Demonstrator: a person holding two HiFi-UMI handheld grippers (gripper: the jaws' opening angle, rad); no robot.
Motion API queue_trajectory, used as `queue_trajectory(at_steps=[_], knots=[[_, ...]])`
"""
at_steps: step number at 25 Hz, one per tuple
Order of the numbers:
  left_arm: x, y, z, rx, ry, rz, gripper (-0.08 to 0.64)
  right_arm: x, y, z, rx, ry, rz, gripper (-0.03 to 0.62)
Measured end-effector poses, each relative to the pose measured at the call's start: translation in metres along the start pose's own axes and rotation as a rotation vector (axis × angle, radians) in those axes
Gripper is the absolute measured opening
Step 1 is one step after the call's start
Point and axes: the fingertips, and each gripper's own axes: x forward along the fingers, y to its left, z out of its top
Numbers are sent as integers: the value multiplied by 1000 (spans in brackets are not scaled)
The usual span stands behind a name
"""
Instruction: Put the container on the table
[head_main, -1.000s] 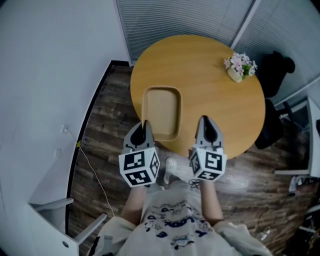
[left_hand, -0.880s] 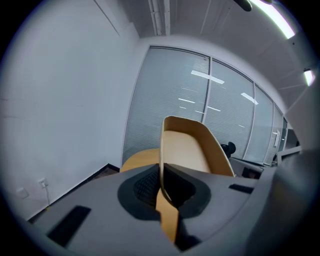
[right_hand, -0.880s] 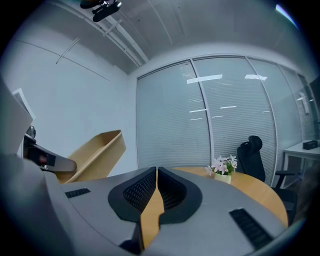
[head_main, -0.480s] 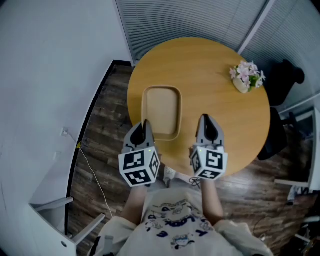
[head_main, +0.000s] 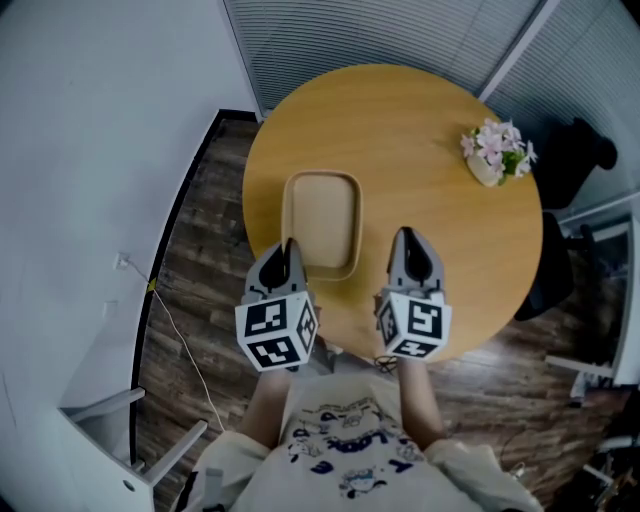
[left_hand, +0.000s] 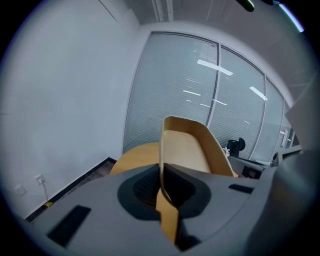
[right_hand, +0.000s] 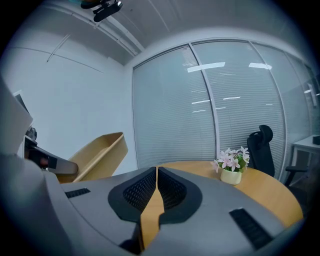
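Movement toward the round light-wood table (head_main: 420, 110) has brought the tan, rounded-rectangular container (head_main: 322, 215) further over it, tilted, its rim clamped in the left gripper (head_main: 288, 246). Right gripper (head_main: 405, 236): 2 jaws closed, empty. Lowering remains.

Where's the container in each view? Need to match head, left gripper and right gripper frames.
Head view: container centre-left, over the round table, just ahead of the left claw.
Left gripper view: centre, rim pinched between the claw's jaws, tilted.
Right gripper view: left of centre, tilted, apart from the right claw.
Shared landmark: the round table, in all three.
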Motion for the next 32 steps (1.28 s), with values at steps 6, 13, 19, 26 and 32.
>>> queue_trajectory(at_steps=[6, 13, 19, 26, 32], knots=[[23, -2, -10, 1, 56, -16, 9, 16, -9, -12, 10, 26, -13, 11], [44, 5, -20, 7, 120, -41, 9, 32, -8, -25, 18, 67, -38, 11], [61, 11, -45, 6, 194, -59, 9, 43, -6, -42, 18, 107, -41, 11], [80, 12, -76, 17, 278, -94, 9, 50, -3, -70, 12, 173, -54, 11], [97, 16, -102, 34, 346, -113, 9, 53, -3, -97, 17, 228, -77, 11]])
